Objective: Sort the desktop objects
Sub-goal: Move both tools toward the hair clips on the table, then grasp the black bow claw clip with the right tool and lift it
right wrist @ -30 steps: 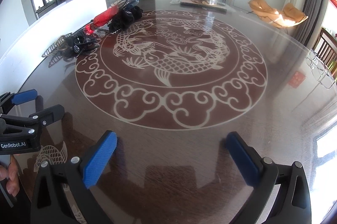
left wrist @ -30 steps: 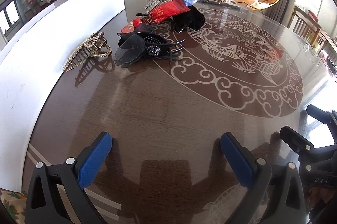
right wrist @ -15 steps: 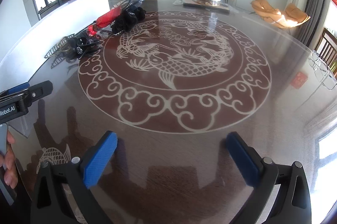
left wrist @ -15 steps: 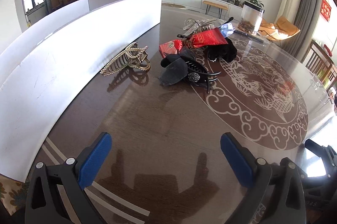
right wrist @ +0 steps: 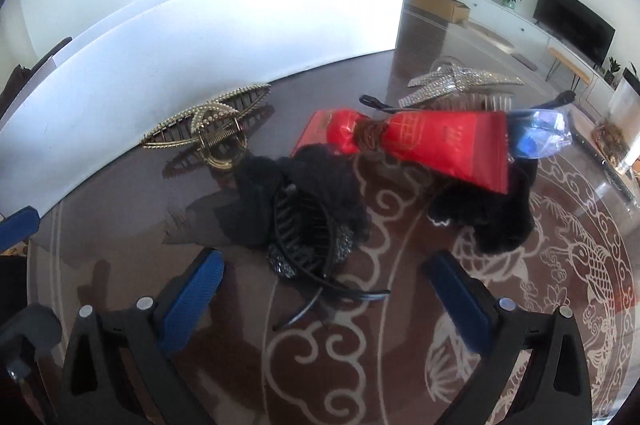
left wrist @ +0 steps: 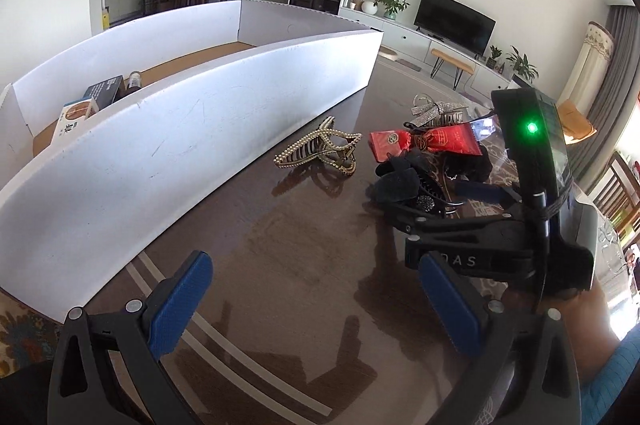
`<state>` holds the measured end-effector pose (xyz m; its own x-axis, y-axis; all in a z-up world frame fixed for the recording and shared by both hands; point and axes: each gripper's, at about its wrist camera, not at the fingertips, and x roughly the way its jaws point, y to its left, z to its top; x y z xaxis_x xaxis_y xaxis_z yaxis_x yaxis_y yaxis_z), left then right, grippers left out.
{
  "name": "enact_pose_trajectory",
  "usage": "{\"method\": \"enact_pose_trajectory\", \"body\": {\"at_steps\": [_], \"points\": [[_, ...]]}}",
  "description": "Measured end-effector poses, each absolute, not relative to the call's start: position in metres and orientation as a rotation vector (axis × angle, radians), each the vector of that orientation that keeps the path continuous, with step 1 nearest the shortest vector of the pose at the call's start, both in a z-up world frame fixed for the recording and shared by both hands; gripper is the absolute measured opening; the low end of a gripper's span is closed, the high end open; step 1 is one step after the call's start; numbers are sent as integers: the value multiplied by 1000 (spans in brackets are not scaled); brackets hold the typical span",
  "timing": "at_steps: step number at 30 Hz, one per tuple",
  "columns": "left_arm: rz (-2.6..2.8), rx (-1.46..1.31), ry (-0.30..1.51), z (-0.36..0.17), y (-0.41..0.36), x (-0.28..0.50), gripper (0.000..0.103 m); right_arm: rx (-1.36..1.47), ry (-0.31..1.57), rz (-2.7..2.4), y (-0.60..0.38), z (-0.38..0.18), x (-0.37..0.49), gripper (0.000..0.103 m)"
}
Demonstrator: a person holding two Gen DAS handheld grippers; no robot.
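In the left wrist view, the left gripper (left wrist: pixel 316 297) has its jaws wide apart over bare table (left wrist: pixel 280 245), holding nothing. The white box (left wrist: pixel 180 129) stands just beside it, and the gold hair clip (left wrist: pixel 320 153) lies near the box wall.

In the right wrist view, the right gripper (right wrist: pixel 324 297) has just been closing a little, though its jaws are apart and empty. The black hair clip (right wrist: pixel 308 233) lies just ahead of the fingertips, touching the red packet (right wrist: pixel 416 145). This looks like the approach step; next the jaws must come around the black clip only.
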<state>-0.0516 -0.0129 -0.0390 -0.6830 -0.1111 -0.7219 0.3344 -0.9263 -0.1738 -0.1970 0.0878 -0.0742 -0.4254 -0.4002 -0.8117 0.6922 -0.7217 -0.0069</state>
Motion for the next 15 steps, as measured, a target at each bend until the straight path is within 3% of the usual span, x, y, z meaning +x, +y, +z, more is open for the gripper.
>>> {"method": "enact_pose_trajectory", "body": {"at_steps": [1, 3, 5, 10, 15], "points": [[-2640, 1114, 428, -40, -12, -53, 103, 1086, 446, -2164, 82, -72, -198, 89], [-2645, 1135, 415, -42, -10, -55, 103, 1057, 434, -2175, 75, -69, -197, 57], [-2654, 1163, 390, -45, -6, -58, 103, 1049, 430, -2194, 76, -69, -192, 44], [-2663, 1228, 274, -48, 8, -68, 103, 1086, 391, -2269, 120, -69, -158, 44], [-2658, 1145, -79, -37, 28, -121, 103, 1124, 311, -2325, 191, -67, -111, 45]]}}
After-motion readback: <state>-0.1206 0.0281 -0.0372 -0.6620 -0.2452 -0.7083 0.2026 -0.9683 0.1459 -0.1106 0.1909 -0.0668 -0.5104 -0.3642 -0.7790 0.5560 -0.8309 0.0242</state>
